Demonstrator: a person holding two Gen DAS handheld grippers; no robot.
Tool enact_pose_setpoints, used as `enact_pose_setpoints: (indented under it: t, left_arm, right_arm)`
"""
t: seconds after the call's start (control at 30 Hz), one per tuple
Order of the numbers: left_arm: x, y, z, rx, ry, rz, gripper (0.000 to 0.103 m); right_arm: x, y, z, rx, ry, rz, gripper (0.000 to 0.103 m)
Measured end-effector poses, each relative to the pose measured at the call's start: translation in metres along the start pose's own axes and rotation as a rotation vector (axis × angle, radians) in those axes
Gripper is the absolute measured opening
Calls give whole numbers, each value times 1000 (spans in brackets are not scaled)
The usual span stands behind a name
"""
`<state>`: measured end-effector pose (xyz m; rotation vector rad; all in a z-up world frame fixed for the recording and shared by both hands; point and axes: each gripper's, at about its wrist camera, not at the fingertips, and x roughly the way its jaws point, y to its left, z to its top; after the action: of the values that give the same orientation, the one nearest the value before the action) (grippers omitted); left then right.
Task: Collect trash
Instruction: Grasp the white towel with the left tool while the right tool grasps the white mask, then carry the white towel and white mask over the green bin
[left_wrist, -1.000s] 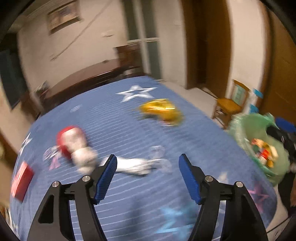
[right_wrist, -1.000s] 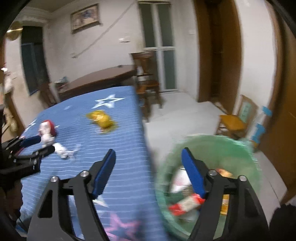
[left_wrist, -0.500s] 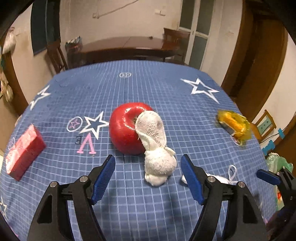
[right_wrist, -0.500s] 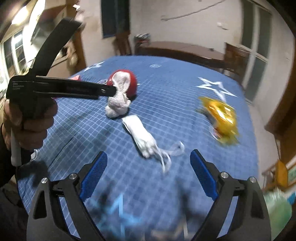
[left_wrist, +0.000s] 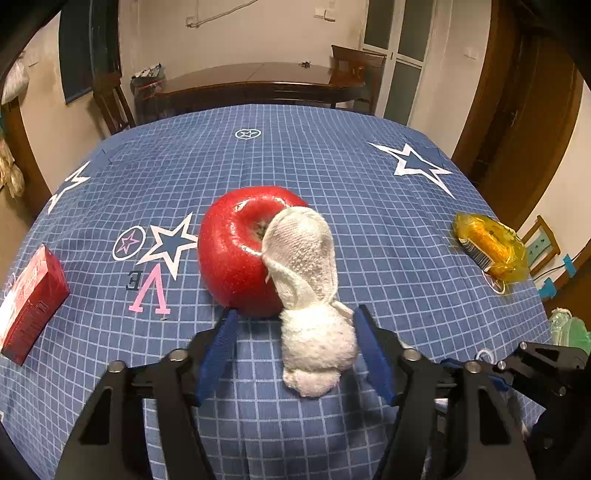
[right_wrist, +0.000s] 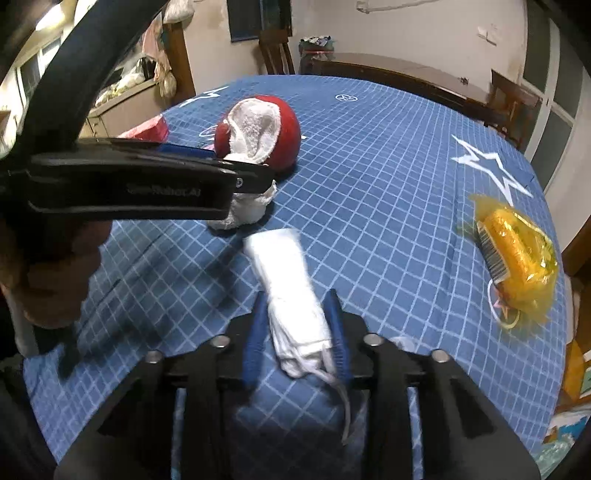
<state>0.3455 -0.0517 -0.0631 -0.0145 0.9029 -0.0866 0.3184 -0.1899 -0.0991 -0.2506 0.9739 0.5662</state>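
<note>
A white crumpled cloth (left_wrist: 310, 295) leans on a red apple (left_wrist: 236, 254) on the blue checked tablecloth (left_wrist: 332, 155). My left gripper (left_wrist: 295, 312) straddles the cloth's lower lump with its jaws closing. The right pad touches the cloth and the left pad stands clear of it. A white folded face mask (right_wrist: 288, 280) with loose strings lies nearer. My right gripper (right_wrist: 297, 295) is closing on the mask, both blue pads against its sides. A yellow wrapper (right_wrist: 517, 258) lies at the right edge; in the left wrist view the yellow wrapper (left_wrist: 491, 247) is there too.
A red box (left_wrist: 31, 299) sits at the table's left edge. A green trash bag (left_wrist: 569, 328) shows below the right edge. A hand (right_wrist: 48, 273) holds the left gripper's body (right_wrist: 147, 181) across the right wrist view. A dark wooden table (left_wrist: 258, 77) and chairs stand behind.
Both grippers swung from the green trash bag side to low over the table. The left jaws narrowed around the white cloth. The right jaws went from wide open to closed on the mask.
</note>
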Motion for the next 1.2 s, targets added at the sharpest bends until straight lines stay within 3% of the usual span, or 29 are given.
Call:
enact_pose_setpoints:
  t: [0.07, 0.1, 0.33, 0.53, 0.63, 0.77, 1.0, 1.2]
  left_arm:
    - [-7, -1, -3, 13, -3, -51, 34]
    - [-10, 0, -4, 17, -8, -43, 33]
    - [-53, 20, -29, 50, -26, -90, 32]
    - [-103, 6, -69, 178, -41, -91, 32]
    - [-122, -38, -82, 302, -62, -119, 32]
    - [-133, -102, -90, 437, -84, -160, 32]
    - [-147, -232, -100, 673, -118, -289, 32]
    - [-145, -328, -104, 802, -112, -366, 32]
  right_arm:
    - [-4, 4, -6, 4, -2, -11, 26]
    - [-8, 7, -10, 16, -2, -16, 26]
    - [-62, 14, -52, 178, -70, -69, 26]
    - [-117, 16, -111, 383, -123, -126, 26]
    - [-140, 8, -136, 484, -123, -178, 26]
    - [-182, -13, -163, 583, -126, -311, 26]
    - [-267, -60, -210, 738, -149, -523, 26]
    - [-308, -102, -245, 846, -116, -593, 26]
